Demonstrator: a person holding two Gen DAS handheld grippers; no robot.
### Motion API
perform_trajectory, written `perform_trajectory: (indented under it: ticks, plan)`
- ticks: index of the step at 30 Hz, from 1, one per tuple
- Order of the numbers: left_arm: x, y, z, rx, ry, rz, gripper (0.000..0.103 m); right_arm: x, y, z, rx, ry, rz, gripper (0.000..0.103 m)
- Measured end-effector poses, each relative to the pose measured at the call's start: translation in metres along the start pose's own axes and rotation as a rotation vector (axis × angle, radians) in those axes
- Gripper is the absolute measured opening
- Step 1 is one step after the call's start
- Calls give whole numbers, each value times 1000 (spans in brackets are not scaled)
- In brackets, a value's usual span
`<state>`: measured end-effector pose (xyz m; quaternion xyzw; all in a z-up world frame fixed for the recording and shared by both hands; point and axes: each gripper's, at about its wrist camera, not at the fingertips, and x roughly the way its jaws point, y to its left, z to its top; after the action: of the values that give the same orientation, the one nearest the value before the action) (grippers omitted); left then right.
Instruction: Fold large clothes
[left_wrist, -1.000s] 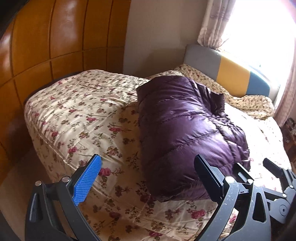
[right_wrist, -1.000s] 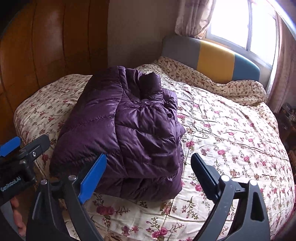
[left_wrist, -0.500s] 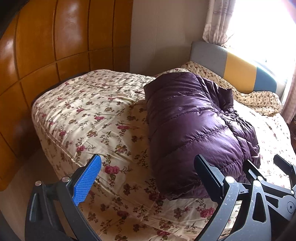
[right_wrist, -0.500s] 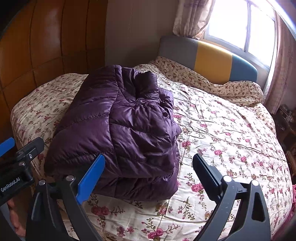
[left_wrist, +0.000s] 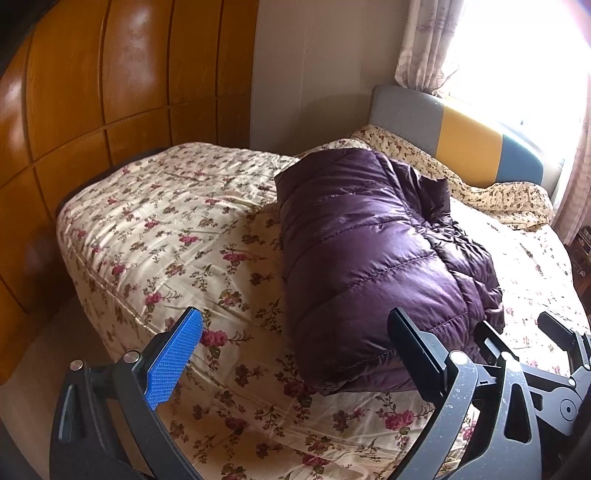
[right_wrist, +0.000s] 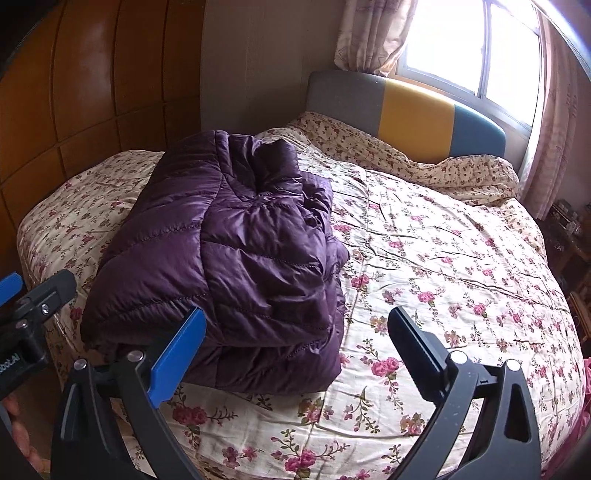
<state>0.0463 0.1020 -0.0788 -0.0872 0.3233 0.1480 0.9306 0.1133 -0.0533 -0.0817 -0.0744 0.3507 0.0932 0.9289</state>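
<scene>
Left wrist view: a floral-quilted bed (left_wrist: 177, 236) is seen with a purple down jacket (left_wrist: 369, 266) laid on it near the foot edge, folded into a thick bundle. Compared with a second ago, both tools have been drawn back and more floor and bed edge are taken in, so the fold is judged finished. The left gripper (left_wrist: 291, 354) is held spread and empty short of the jacket; the right gripper (right_wrist: 295, 350) is likewise spread, nothing pinched. The bundle's shape is unchanged.
</scene>
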Motion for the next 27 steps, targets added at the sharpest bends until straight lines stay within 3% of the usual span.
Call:
perform_trajectory:
  ticks: [27]
  plan:
    - [-9, -33, -5, 120, -14, -40, 99, -5, -22, -11, 35, 20, -41, 99]
